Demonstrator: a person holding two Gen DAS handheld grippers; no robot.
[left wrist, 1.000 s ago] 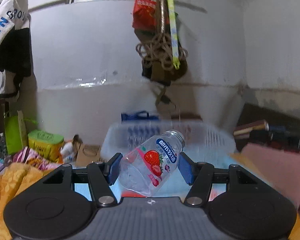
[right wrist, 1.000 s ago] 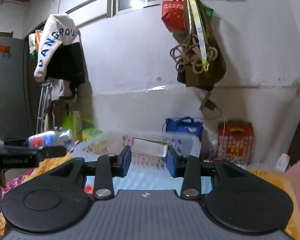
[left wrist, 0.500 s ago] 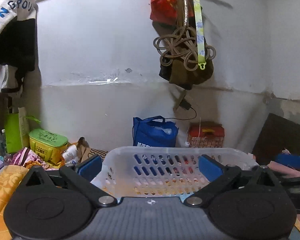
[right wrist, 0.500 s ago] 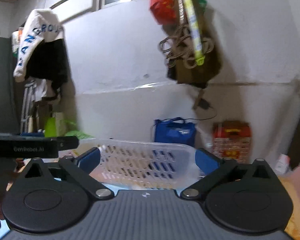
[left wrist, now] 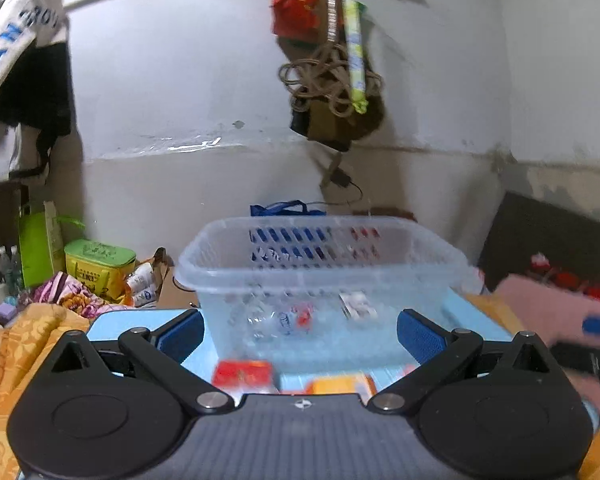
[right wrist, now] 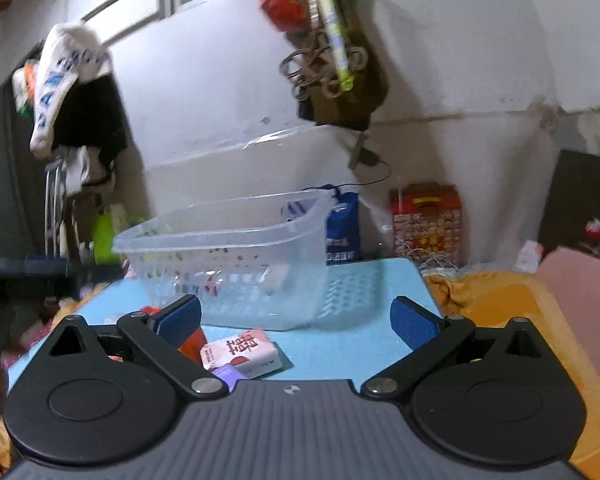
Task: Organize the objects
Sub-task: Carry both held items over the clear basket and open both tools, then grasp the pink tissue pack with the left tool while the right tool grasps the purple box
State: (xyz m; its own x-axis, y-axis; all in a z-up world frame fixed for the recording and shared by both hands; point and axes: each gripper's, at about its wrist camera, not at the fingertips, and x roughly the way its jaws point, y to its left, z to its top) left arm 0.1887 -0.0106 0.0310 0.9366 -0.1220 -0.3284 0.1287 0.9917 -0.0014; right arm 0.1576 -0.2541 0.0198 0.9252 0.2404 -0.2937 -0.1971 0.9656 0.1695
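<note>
While tongs gape, basket [left wrist: 320,276] ahead, pink box [right wrist: 242,350] and red pack [left wrist: 242,374] nearer

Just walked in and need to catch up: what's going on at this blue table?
A person with a gripper in each hand is sorting items into the clear plastic basket. A strawberry-label bottle already lies inside. The left gripper and right gripper are both open and empty. A pink-and-white packet and a red packet still wait on the table.
</note>
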